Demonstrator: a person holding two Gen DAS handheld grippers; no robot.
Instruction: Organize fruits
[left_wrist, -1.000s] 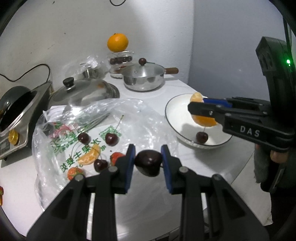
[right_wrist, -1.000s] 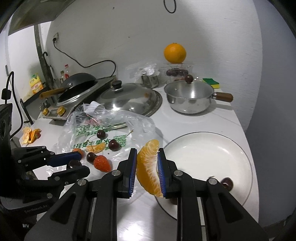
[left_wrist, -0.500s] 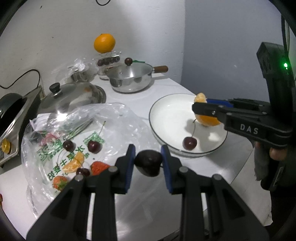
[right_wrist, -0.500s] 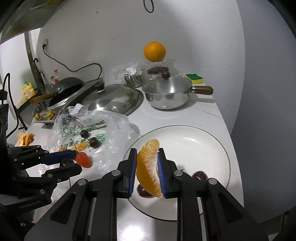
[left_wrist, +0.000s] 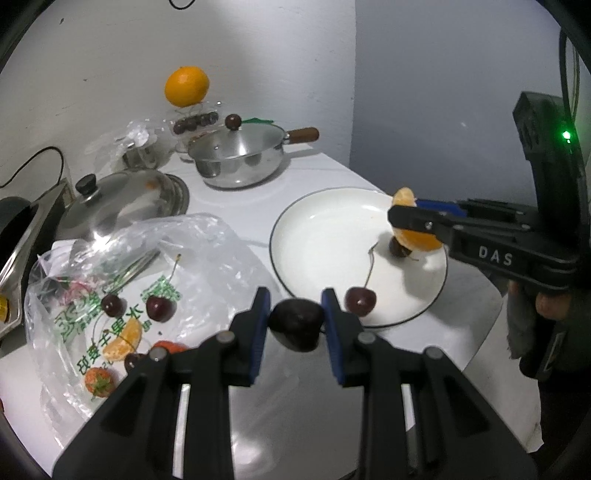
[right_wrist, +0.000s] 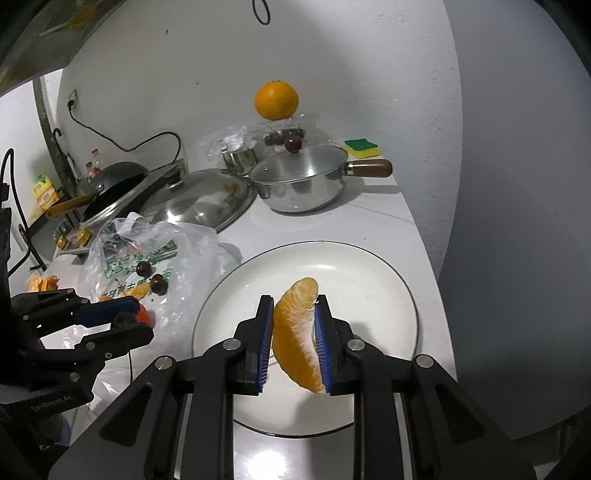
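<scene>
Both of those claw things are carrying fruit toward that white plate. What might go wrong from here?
The orange segment is soft, so the right gripper could squash it between its jaws. Two cherries already lie on the plate: one with a stem and another right under the segment, so setting it down may knock that one. The dark cherry in the left gripper could roll once released.

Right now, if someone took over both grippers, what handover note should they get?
Left gripper: shut on a dark cherry, near the white plate's rim.
Right gripper: shut on an orange segment, over the plate.
Done: two cherries lie on the plate.
Left: set both held pieces down on the plate, then fetch the cherries, orange segment and strawberries on the plastic bag.
</scene>
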